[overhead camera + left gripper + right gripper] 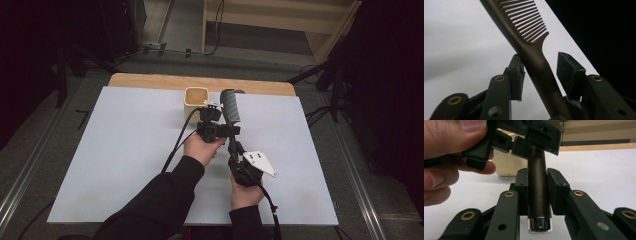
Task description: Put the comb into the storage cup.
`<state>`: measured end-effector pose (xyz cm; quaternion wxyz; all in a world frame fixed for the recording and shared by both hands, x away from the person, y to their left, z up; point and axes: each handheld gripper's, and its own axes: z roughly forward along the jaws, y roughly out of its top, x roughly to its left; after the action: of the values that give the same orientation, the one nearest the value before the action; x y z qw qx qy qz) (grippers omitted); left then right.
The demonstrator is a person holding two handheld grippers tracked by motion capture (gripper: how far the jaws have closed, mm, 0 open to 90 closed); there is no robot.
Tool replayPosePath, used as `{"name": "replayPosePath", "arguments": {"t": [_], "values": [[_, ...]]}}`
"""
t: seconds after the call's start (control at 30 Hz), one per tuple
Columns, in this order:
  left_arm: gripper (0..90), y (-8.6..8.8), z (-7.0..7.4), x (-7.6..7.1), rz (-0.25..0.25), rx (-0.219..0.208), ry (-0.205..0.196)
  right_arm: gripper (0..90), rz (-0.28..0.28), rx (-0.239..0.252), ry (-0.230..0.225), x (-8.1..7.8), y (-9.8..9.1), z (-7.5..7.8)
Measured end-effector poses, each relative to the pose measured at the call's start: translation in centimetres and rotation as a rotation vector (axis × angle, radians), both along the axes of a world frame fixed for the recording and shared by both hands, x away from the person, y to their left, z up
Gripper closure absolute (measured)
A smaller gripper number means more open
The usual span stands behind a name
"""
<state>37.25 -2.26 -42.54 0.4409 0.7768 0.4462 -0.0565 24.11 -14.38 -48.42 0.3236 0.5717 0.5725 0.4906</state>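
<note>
A dark comb [231, 107] stands nearly upright over the middle of the white tabletop [125, 160], teeth end up. My right gripper [537, 187] is shut on the lower part of its round handle [536, 170], just above the chrome end cap [539, 223]. In the high view the right gripper [233, 148] comes up from below. My left gripper [227, 131] reaches in from the left, higher on the handle. In the left gripper view the comb [534, 57] runs between the jaws of the left gripper [540, 72]. One pad [516, 75] touches it and the other [570, 72] stands a sliver off.
A beige square cup [196, 96] stands on the table just behind the left gripper, open side up, and shows as a pale block [509, 167] in the right gripper view. The wooden table edge [150, 80] runs along the back. Cables trail from both grippers toward me.
</note>
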Motion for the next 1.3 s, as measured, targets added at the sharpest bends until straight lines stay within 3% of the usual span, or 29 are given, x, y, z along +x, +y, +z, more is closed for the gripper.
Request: {"name": "replayPosePath", "arguments": {"t": [0.47,0.87,0.97,1.17,1.3], "values": [[67.5,0.49,-0.16,0.19,-0.005,-0.063,0.060,70.2,0.007,0.017,0.004,-0.05,-0.14,-0.20],[70.7,0.67,-0.22,0.21,-0.014,-0.080,0.074,69.9,0.017,0.026,0.019,0.23,-0.16,-0.48],[71.1,0.80,-0.24,0.25,-0.019,-0.092,0.077,69.7,0.034,0.050,0.027,0.32,-0.30,-0.50],[72.2,0.92,-0.16,0.28,-0.029,-0.112,0.089,69.1,0.037,0.019,0.019,0.32,-0.22,-0.46],[72.7,0.98,-0.12,0.30,-0.032,-0.114,0.094,68.4,0.047,0.027,0.025,0.47,-0.31,-0.49]]}}
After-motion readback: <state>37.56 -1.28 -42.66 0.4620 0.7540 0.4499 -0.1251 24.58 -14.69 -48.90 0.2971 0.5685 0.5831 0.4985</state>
